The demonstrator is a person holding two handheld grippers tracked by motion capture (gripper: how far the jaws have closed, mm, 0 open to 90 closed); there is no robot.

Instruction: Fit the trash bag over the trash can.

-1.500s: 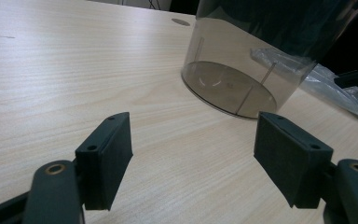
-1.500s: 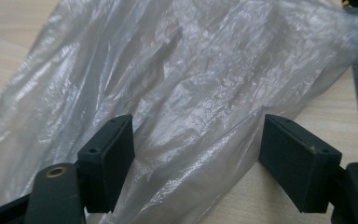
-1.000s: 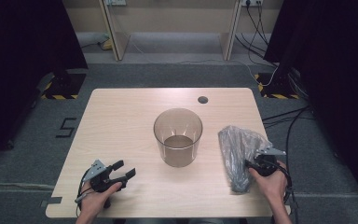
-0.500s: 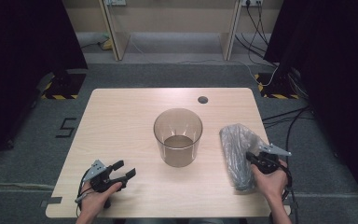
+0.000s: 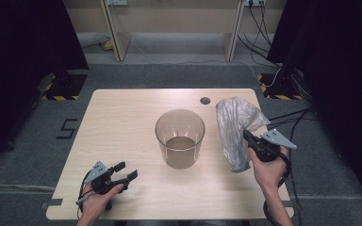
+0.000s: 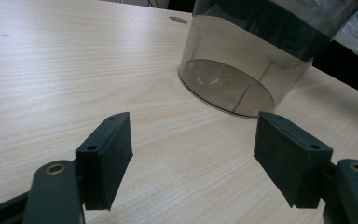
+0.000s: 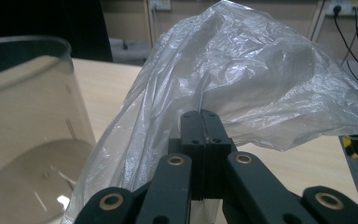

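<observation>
Two grippers in use. Left gripper [image 5: 126,171] rests near the table's [image 5: 122,122] front-left corner, jaws apart, empty, likely on standby. Clear bin [image 5: 179,138] stands mid-table. Right gripper [image 5: 246,135], jaws clamped on plastic bag [image 5: 235,123], holds it raised near the right edge, presumably to line the bin.

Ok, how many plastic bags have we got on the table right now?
1. The clear plastic bag hangs at the table's right side, pinched in the right gripper, beside the transparent bin. The bin looks empty, though a second bag folded inside this one couldn't be ruled out.
</observation>
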